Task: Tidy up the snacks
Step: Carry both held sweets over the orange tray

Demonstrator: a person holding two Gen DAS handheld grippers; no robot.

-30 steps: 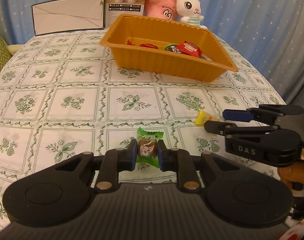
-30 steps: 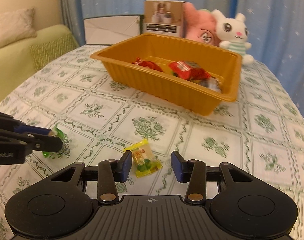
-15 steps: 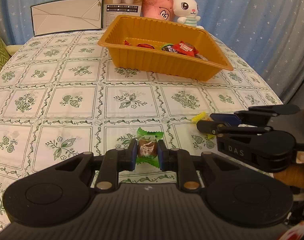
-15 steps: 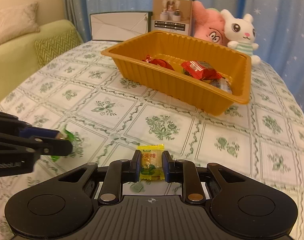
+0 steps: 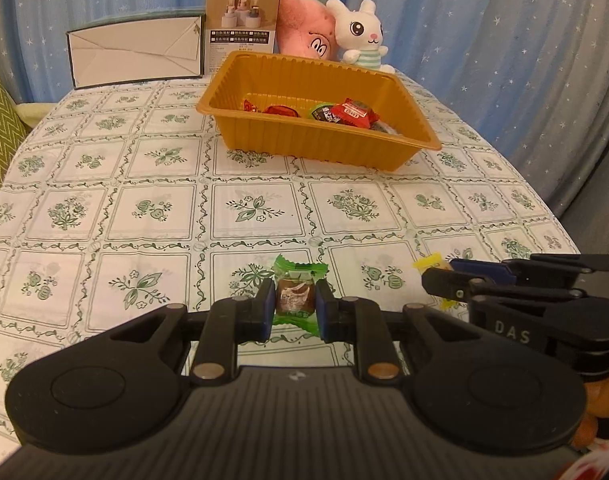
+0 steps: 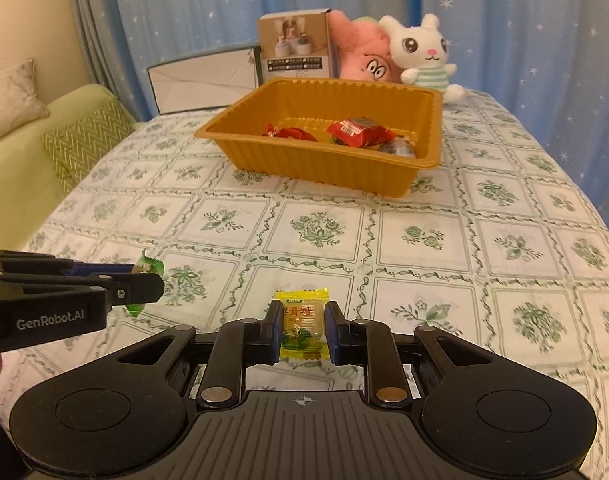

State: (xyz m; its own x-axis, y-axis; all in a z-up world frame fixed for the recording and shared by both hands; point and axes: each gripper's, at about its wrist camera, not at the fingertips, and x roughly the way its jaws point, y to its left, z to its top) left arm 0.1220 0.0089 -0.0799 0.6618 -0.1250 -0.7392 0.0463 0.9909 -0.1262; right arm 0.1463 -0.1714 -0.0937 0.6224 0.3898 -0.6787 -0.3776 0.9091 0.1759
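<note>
My left gripper is shut on a green-wrapped candy and holds it above the tablecloth at the near edge. My right gripper is shut on a yellow-wrapped candy, also lifted off the cloth. Each gripper shows in the other's view: the right one with the yellow candy, the left one with the green candy. The orange tray stands farther back and holds several wrapped snacks, red ones among them.
Behind the tray stand a white open box, a product carton, a pink plush and a white bunny plush. A green sofa with cushions is left of the table. Blue curtains hang behind.
My right gripper closed on the yellow candy and lifted it. Both grippers rose and pulled back from the tray with their candies.
</note>
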